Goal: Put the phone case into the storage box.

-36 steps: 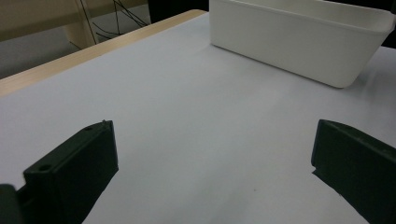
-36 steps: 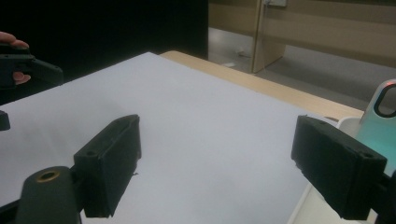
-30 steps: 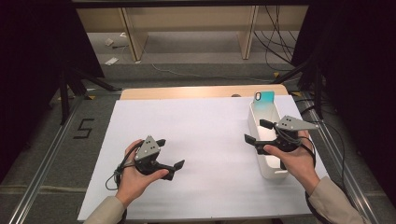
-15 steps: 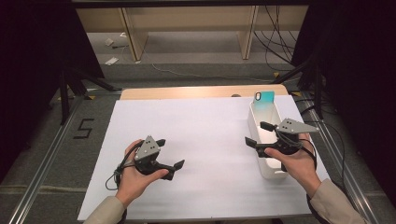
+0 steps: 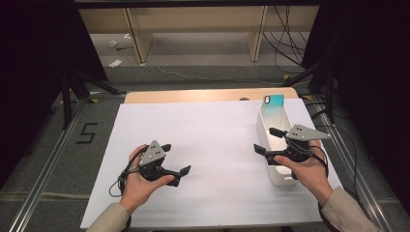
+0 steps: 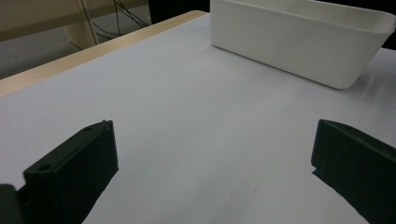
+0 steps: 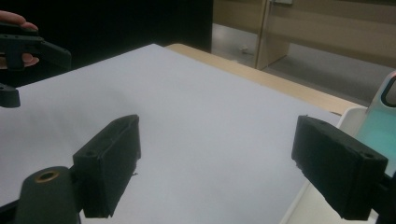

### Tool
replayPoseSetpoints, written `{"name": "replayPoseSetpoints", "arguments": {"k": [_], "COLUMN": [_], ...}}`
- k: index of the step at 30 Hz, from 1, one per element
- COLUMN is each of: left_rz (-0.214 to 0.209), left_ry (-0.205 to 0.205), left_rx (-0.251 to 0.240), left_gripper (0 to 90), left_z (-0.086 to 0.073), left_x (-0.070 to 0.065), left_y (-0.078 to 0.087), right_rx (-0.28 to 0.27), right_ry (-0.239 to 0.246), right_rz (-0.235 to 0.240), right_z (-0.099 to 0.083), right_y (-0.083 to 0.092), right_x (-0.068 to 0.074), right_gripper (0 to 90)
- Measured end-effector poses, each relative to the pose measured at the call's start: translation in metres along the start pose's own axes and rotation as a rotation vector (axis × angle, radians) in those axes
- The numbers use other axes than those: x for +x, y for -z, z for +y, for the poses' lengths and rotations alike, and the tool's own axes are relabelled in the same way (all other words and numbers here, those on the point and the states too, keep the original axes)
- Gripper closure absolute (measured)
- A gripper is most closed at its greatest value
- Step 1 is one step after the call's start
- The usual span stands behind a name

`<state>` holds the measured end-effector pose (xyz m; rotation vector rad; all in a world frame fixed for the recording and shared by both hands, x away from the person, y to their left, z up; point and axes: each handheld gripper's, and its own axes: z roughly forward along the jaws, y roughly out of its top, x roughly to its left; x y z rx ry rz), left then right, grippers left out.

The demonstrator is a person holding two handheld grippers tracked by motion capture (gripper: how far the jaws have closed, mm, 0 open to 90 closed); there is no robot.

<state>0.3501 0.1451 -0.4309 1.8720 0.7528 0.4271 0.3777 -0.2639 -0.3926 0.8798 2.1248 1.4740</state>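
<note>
Table: light wood, most of the top covered by a white sheet, only the far edge strip bare.
White sheet: flat across the table, both hands over it.
Bin: long white plastic tub on the right side of the sheet, long side running away from the person; also in the left gripper view, well apart from those jaws.
Right hand: at the near end of the bin, partly over its rim.
Left hand: low on the left half of the sheet, well apart from the bin.
Right gripper: over the near part of the bin, jaws spread wide, nothing between them; its own view has bare sheet in the gap and one jaw over the bin edge.
Left gripper: held just above the sheet, jaws pointing toward the right, spread wide, gap bare.
Phone: teal-backed, standing tilted at the far end of the bin, leaning on the end wall; edge of it at the right of the right gripper view.
</note>
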Motion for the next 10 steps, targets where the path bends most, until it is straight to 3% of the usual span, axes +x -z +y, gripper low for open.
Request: {"name": "replayPoseSetpoints", "arguments": {"k": [10], "left_rz": [-0.005], "left_ry": [0.010], "left_rx": [0.002], "left_gripper": [0.3], "left_z": [0.0000], "left_x": [0.0006], "left_y": [-0.0006], "right_rx": [0.000], "right_ry": [0.006], "right_rz": [0.004], "right_z": [-0.0003], "right_y": [-0.0006], "right_x": [0.0005], "right_gripper": [15.9]}}
